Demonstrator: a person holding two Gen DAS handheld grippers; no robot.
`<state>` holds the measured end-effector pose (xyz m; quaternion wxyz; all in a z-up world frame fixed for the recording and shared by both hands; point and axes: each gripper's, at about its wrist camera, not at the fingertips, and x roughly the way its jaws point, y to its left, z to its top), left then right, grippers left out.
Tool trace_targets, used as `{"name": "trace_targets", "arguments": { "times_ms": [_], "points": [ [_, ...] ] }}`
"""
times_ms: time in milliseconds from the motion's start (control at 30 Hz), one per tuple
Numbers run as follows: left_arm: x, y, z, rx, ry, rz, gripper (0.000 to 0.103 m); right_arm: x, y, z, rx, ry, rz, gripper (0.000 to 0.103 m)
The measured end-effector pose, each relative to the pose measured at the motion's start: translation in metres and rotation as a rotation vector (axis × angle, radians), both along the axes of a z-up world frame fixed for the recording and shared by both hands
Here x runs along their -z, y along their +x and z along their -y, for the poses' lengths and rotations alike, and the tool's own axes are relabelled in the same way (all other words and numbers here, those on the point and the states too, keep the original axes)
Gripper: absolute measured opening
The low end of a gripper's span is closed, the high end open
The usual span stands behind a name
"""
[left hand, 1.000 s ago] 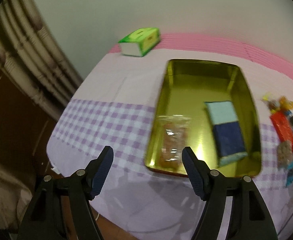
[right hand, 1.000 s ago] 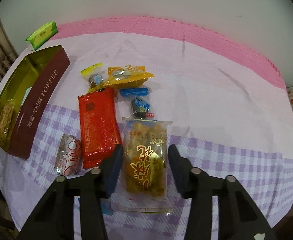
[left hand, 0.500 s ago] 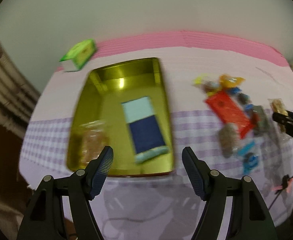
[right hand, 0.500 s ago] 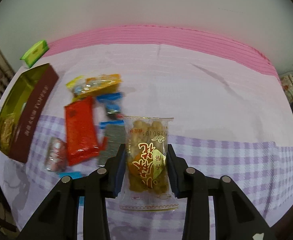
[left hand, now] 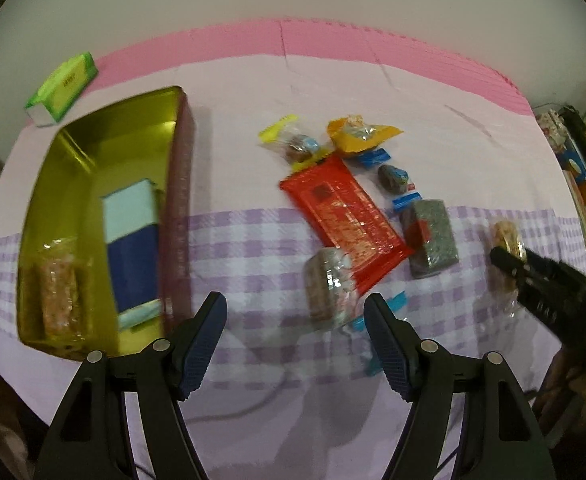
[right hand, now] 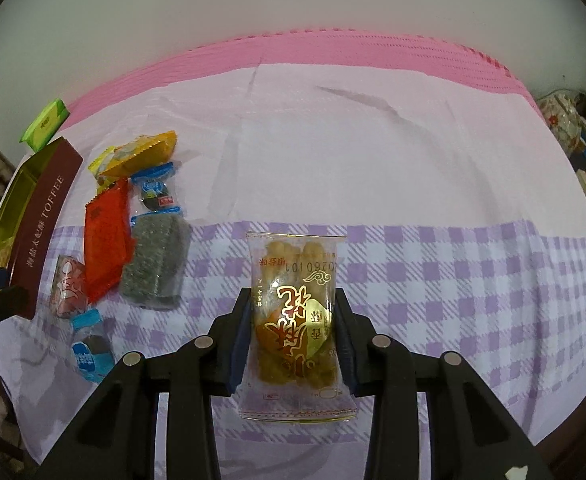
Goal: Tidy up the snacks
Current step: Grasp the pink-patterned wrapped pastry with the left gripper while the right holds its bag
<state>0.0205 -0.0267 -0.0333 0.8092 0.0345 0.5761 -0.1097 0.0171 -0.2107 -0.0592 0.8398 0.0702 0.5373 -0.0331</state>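
Now, near to far, as I hold both grippers over the table:
Right gripper [right hand: 293, 332]: my jaws have just been closing and both pads now press the sides of a clear bag [right hand: 296, 316] of golden fried snacks with gold lettering; the bag hangs upright between the fingers, above the purple checked cloth [right hand: 453, 280].
Left gripper [left hand: 295, 332]: jaws spread wide, nothing between them; they hang over the cloth between the tin and the snack pile.
Wrapped cake [left hand: 327, 286]: just beyond my left fingertips, lying on the checks, its edge touching the red pack.
Blue candy [right hand: 89, 356]: nearest of the loose pile in the right view, alone on the cloth.
Red pack [left hand: 343, 216]: flat, lying diagonally in the middle of the pile.
Grey bar [left hand: 431, 238]: just beside the red pack's right edge.
Dark candy [left hand: 393, 178]: behind the grey bar, in a blue-ended wrapper.
Yellow candy [left hand: 293, 144] and orange pack [left hand: 361, 134]: farthest of the pile, side by side on the plain pink part.
Tin [left hand: 53, 168]: left of the pile, gold inside, maroon wall reading TOFFEE; it holds a blue box [left hand: 131, 240] and a brown snack bag [left hand: 59, 296].
Green box [left hand: 61, 88]: past the tin, near the table's far edge.
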Motion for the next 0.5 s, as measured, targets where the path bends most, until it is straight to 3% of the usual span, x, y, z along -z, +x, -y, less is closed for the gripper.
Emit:
{"name": "trace_targets", "arguments": {
  "times_ms": [500],
  "points": [
    [0.031, 0.022, 0.030, -0.009, 0.074, -0.095, 0.045, 0.007, -0.002, 0.002, 0.001, 0.067, -0.011, 0.035]
  ]
}}
